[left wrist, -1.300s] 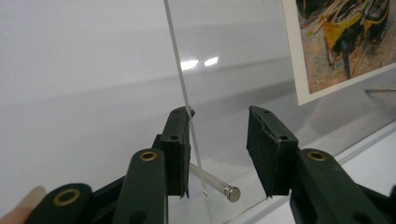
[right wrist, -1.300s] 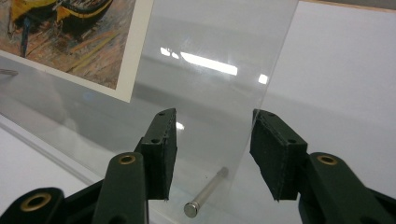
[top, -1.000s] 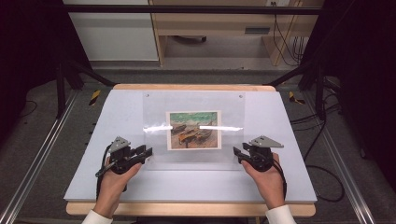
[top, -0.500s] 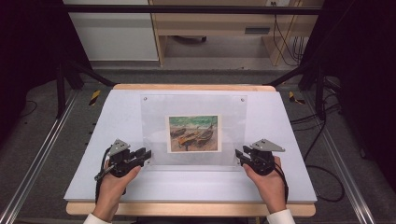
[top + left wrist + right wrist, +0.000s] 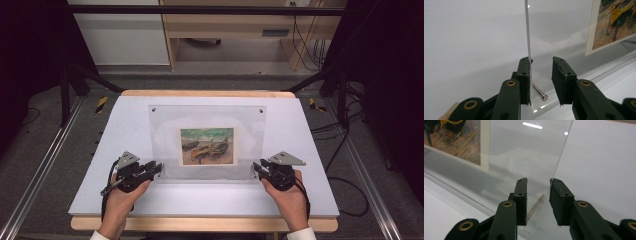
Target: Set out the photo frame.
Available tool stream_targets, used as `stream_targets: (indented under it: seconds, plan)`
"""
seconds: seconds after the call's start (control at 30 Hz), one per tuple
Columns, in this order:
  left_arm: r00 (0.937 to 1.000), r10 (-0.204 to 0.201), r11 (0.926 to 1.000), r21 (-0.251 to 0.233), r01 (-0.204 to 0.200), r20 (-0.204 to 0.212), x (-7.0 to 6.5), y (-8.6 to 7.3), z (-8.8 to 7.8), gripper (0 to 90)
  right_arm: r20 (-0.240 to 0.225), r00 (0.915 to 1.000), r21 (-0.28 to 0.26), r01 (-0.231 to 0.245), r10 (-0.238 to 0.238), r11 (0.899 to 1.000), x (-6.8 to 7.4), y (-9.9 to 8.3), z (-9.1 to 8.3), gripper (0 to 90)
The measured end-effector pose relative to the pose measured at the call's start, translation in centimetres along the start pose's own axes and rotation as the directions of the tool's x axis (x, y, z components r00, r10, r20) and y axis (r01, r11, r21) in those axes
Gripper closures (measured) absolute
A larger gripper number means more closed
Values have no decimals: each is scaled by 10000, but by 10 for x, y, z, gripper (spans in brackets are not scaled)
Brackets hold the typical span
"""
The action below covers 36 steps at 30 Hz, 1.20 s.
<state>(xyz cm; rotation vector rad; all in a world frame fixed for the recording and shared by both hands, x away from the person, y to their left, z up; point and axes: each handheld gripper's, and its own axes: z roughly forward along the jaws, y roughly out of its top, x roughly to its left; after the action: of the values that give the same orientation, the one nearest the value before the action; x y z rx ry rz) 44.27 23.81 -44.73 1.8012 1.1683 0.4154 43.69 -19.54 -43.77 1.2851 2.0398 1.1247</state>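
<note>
Item: clear acrylic picture frame (image 5: 207,142), two panes with a printed painting of boats (image 5: 207,146) between them, standing tilted on the white surface (image 5: 125,125), its lower edge nearest me and small fixings at the upper corners. Left gripper (image 5: 156,169) sits at the frame's lower left corner, right gripper (image 5: 258,167) at the lower right. In the left gripper view my jaws straddle the pane's edge (image 5: 527,30): one jaw lies against the pane, the other stands clear of it, so they are not yet clamped, though they have just been closing with the pane between them. A metal standoff pin (image 5: 539,92) shows low in the gap. In the right gripper view the pane's edge (image 5: 562,152) runs down to the inner face of one jaw, the other jaw stands off, and a thin metal rod (image 5: 535,207) lies between them; these jaws too have just been closing around the pane without pressing it from both sides. Hazards, as I judge them: smooth acrylic may slide out of a light or uneven pinch; one side gripping before the other could twist the frame and tip it flat; jaws landing on the pins rather than the pane would give a false hold.
</note>
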Motion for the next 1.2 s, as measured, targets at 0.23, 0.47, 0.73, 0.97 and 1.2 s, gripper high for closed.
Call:
stream_targets:
  seconds: [0.23, 0.47, 0.73, 0.97, 1.2]
  plan:
    - [10000, 80, 9999, 110, -80, 16, -2, -2, -2, 672, 24, 9999, 44, 162, -162, 9999, 1, -3, -2, 688]
    - [9998, 190, 9996, 188, -189, -50, -4, -5, -3, 668, 7, 9999, 92, 167, -167, 9998, 3, -6, -4, 691]
    - [9997, 216, 9996, 198, -214, -70, -5, -5, -3, 666, 4, 10000, 82, 86, -86, 9999, 4, -7, -5, 694]
    - [9997, 234, 9994, 247, -231, -97, -6, -6, -3, 660, -37, 9999, 134, 101, -100, 9999, 5, -9, -6, 696]
    - [9996, 279, 9992, 300, -276, -82, -6, -6, -3, 658, 8, 9999, 119, 162, -162, 9998, 5, -10, -7, 696]
